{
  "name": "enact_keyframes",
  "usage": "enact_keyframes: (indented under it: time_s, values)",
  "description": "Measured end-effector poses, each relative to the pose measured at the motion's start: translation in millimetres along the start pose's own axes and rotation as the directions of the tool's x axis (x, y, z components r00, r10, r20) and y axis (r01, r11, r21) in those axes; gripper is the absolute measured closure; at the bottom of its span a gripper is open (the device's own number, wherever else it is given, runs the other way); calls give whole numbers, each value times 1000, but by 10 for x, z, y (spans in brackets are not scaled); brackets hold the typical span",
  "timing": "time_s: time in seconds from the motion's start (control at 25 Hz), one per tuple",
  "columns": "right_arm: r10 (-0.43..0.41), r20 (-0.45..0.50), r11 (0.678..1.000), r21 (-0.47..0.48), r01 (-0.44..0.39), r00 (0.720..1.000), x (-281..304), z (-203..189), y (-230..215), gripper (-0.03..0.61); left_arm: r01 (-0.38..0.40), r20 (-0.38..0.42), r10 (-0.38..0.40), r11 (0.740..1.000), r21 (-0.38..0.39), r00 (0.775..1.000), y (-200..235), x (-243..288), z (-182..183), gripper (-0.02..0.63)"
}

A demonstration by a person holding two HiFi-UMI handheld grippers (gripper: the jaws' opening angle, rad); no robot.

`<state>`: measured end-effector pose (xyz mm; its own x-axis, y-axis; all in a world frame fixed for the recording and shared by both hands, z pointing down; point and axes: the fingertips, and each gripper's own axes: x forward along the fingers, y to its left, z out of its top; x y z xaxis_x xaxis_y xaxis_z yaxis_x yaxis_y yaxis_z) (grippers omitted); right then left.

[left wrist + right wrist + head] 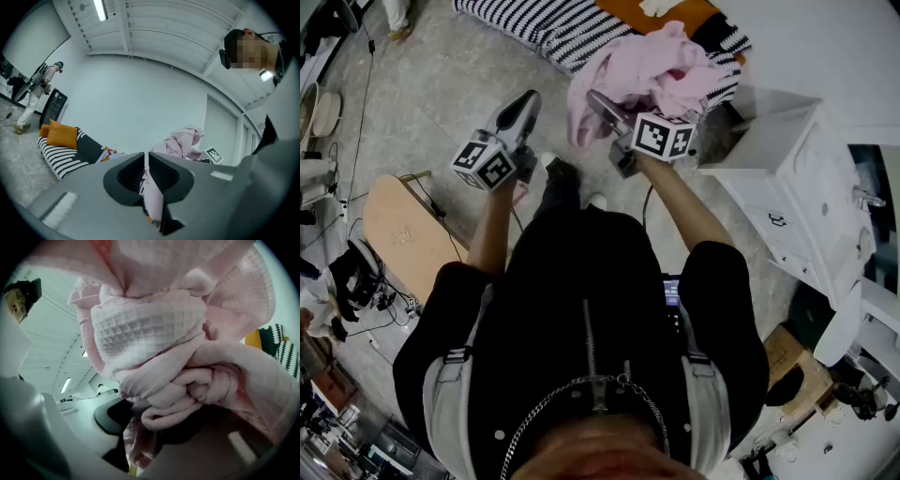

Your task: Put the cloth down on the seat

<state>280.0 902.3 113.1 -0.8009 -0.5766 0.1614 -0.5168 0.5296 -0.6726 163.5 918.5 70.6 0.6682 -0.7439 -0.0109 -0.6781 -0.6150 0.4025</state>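
Our left gripper (528, 99) is clenched. Its own view shows the jaws drawn together on a thin pink strip (152, 197) that looks like fabric. We cannot tell whether it is a corner of the cloth or something separate. This gripper is raised over the floor, just beside the other one and short of the seat.

To its right, our right gripper (598, 101) is grasping the cloth (661, 66). Its view is filled with the pink waffle-weave bundle, and folds are wedged between the jaws. The cloth is held up in the air as a loose bunch. From the head view it overlaps the near edge of the striped seat (534, 23), and it hangs from the gripper, not resting on anything.

We judge this to be the carrying step, with the cloth in hand and brought close to the seat but not yet laid down. The next move calls for reaching forward until the bundle is clearly over the striped surface. Then we lower it until the fabric rests there, and let both grippers go so that nothing drags back off.
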Motion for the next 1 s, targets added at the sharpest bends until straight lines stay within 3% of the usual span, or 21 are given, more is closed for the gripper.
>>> enact_keyframes:
  time_s: [1.0]
  values:
    - [-6,6,1000,25,6,1000,-108,-77,2,405,-37,-44,37,999,6,998,0,-47,-171,588]
